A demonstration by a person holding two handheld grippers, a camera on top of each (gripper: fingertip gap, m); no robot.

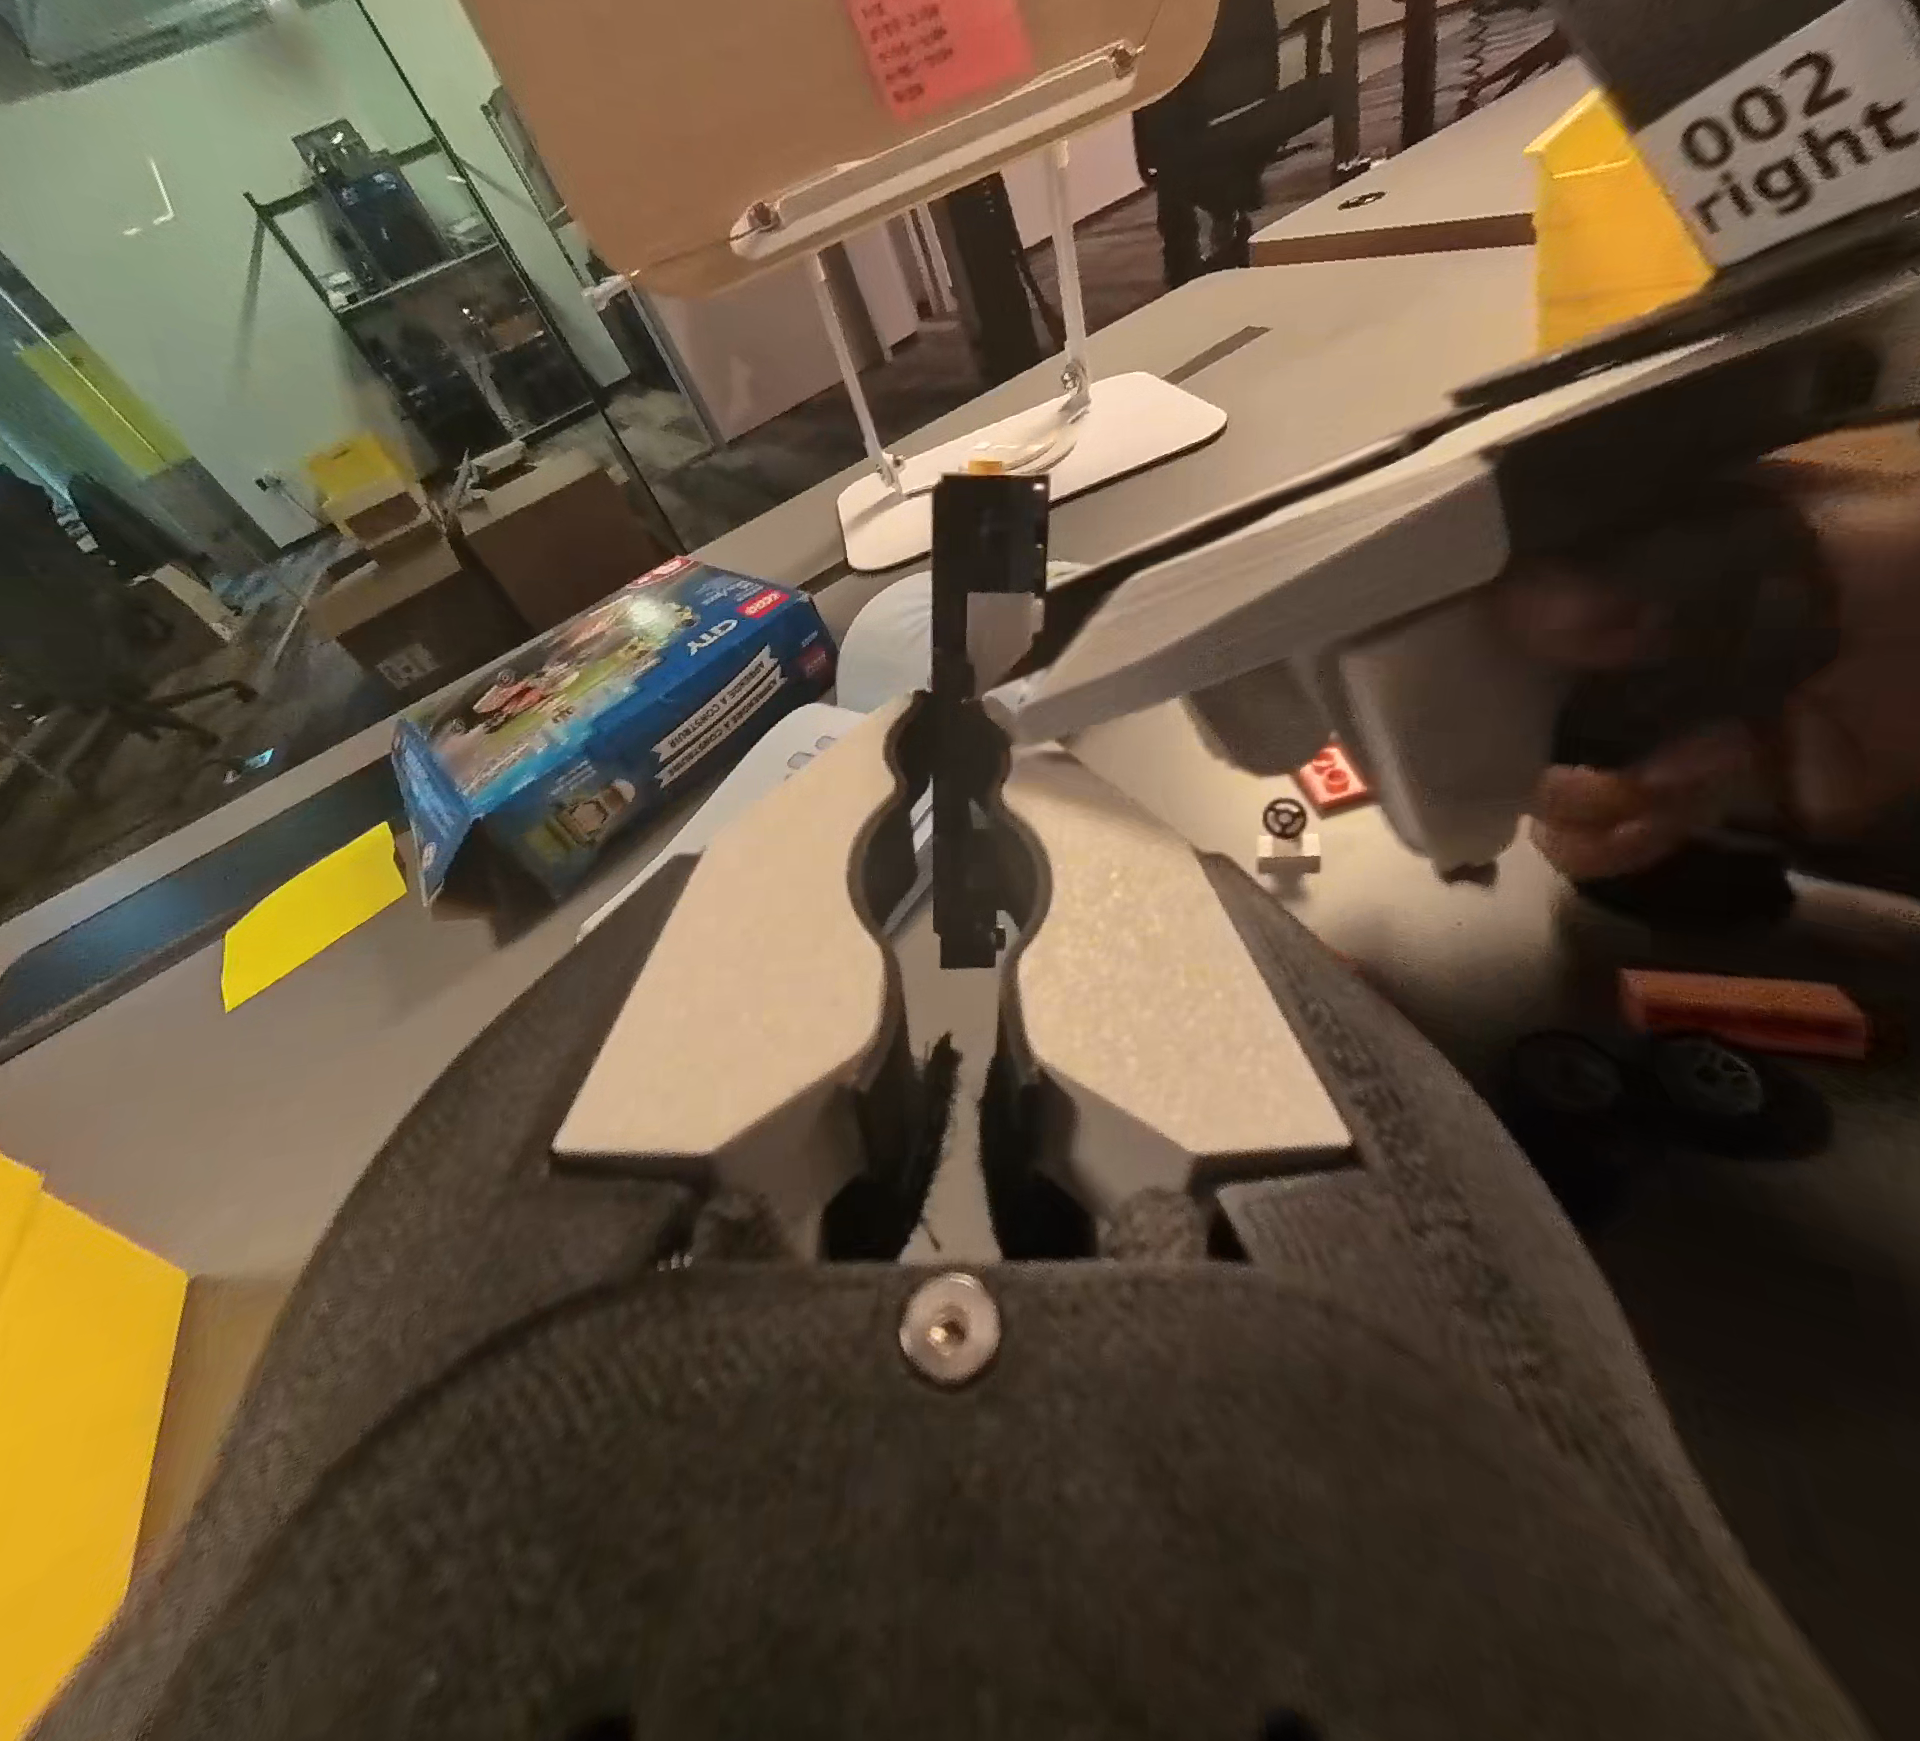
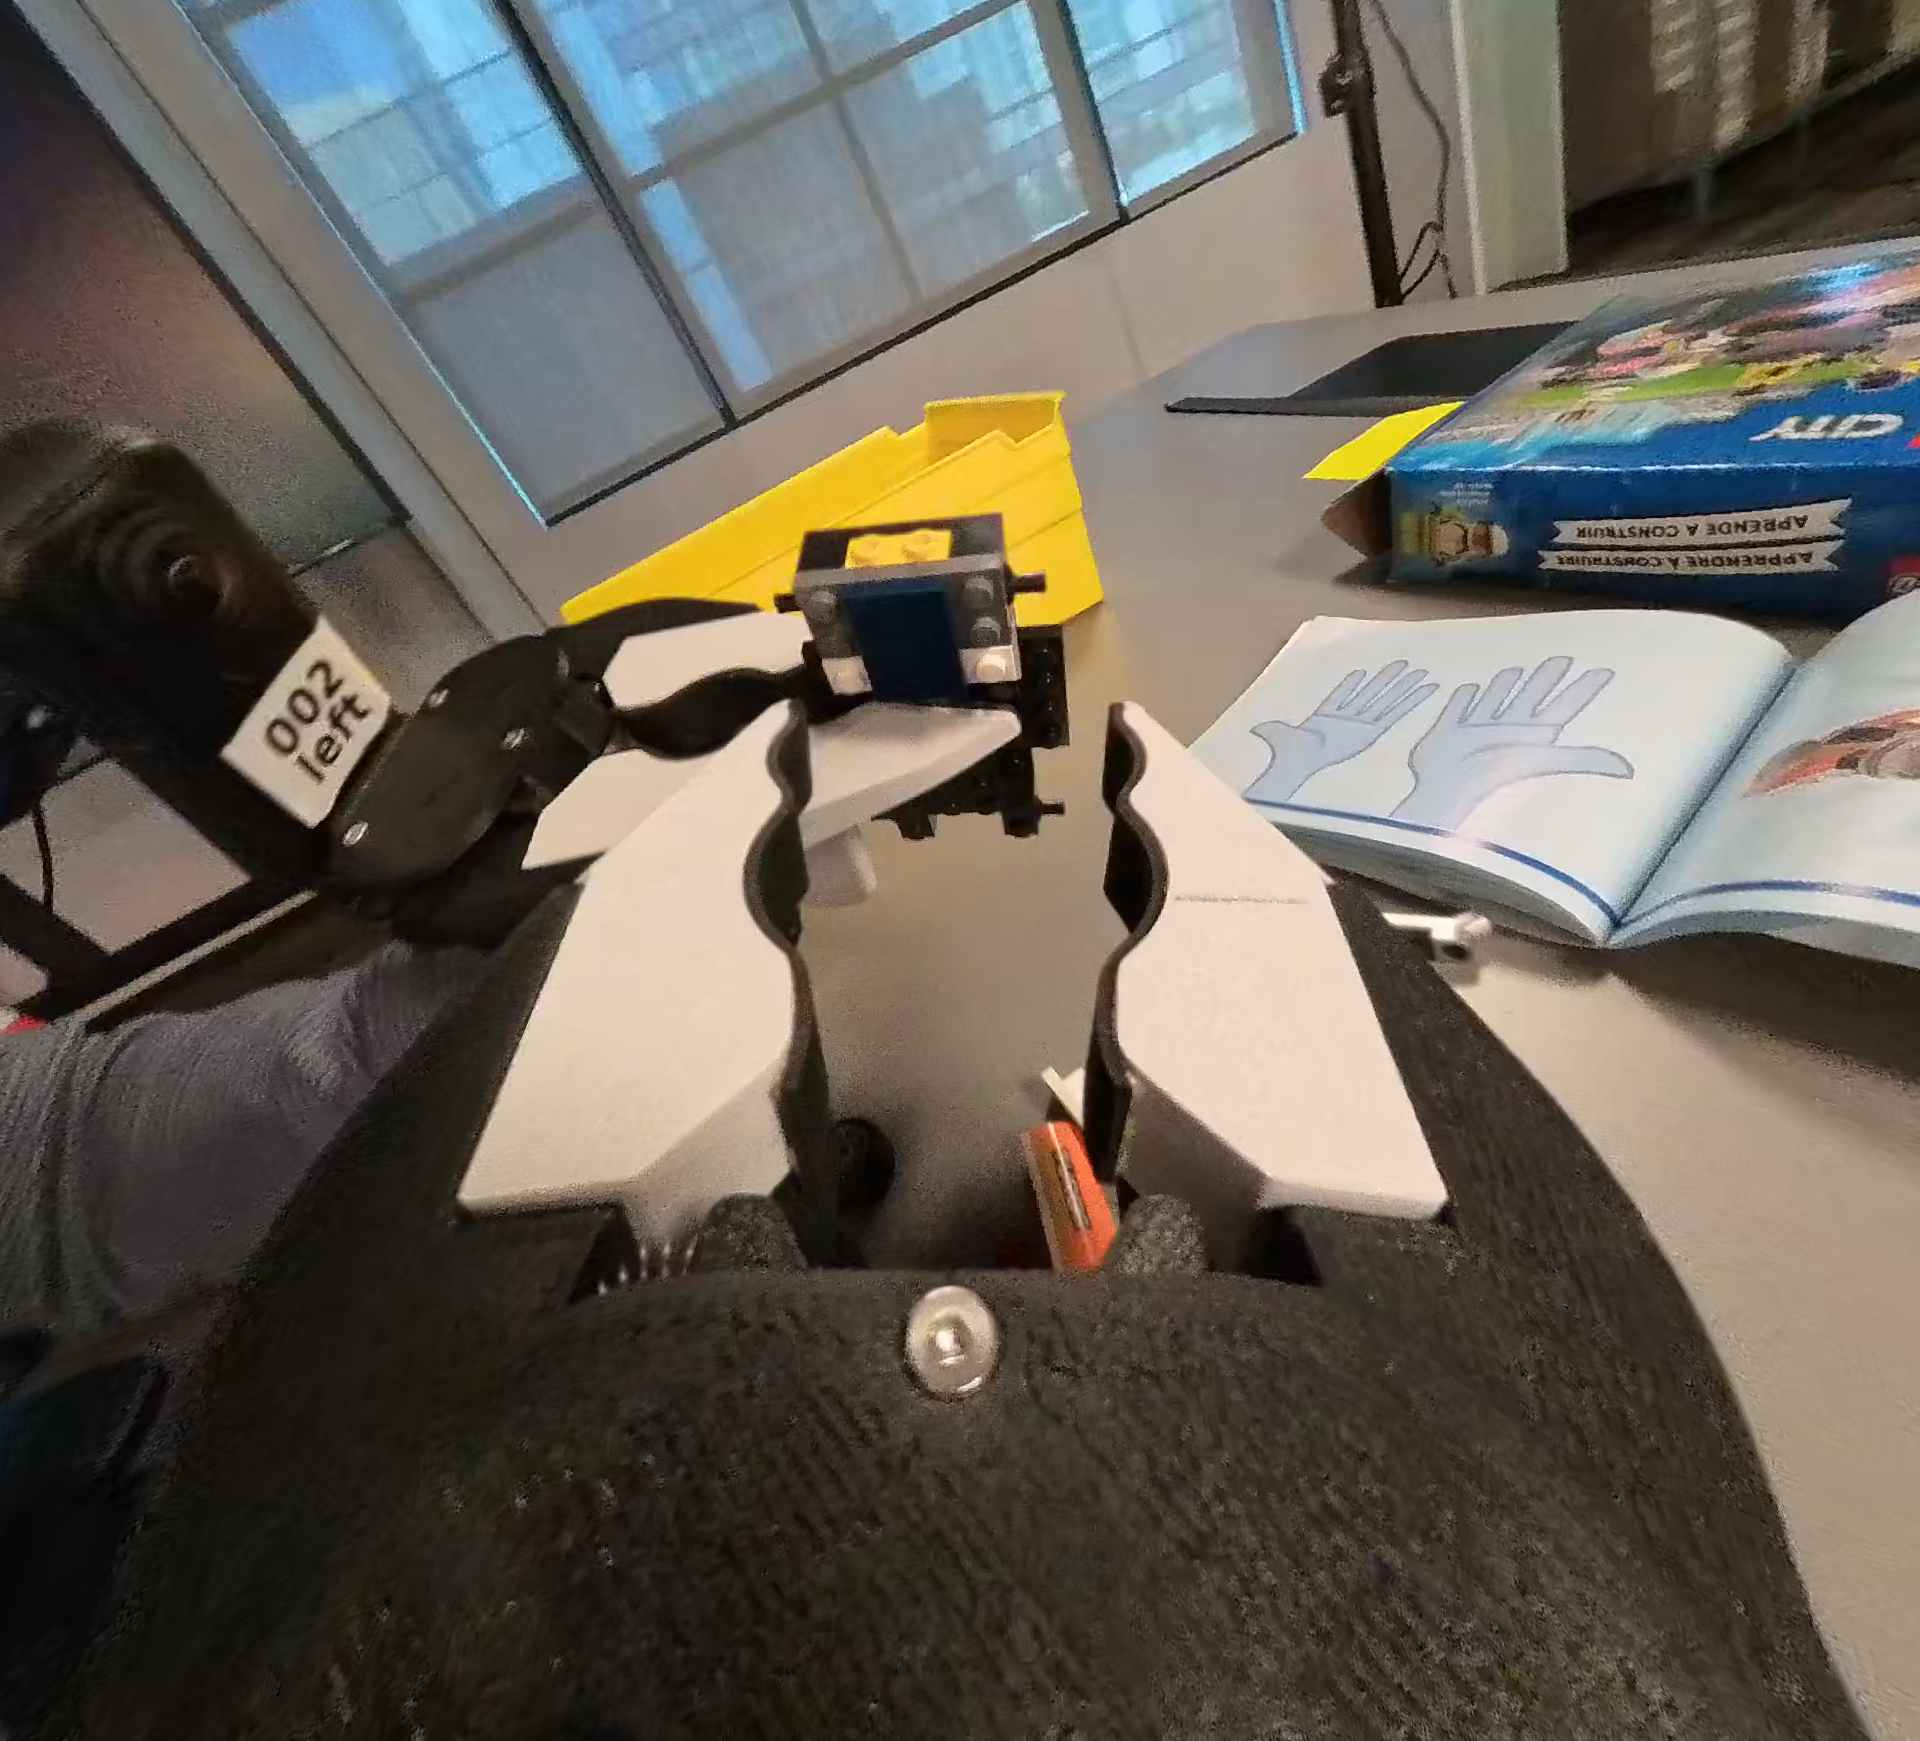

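My left gripper (image 1: pixel 958 725) is shut on a small black brick model (image 1: pixel 982 569) and holds it upright above the table. In the right wrist view the model (image 2: pixel 914 642) shows a dark blue tile on a grey plate, a yellow brick on top and black parts below, clamped between the left gripper's pale fingers (image 2: pixel 894 756). My right gripper (image 2: pixel 956 735) is open, its fingertips just short of the model and on either side of the left gripper's lower finger. In the left wrist view one right finger (image 1: pixel 1247 590) reaches in from the right, up against the model.
On the grey table (image 2: pixel 1299 548) lie a blue toy box (image 1: pixel 613 725), an open instruction booklet (image 2: pixel 1558 756), a yellow ramp (image 2: pixel 894 517), an orange piece (image 1: pixel 1745 1016), black wheels (image 1: pixel 1662 1078) and a small white piece with a steering wheel (image 1: pixel 1286 834). A tablet stand (image 1: pixel 1029 465) stands behind.
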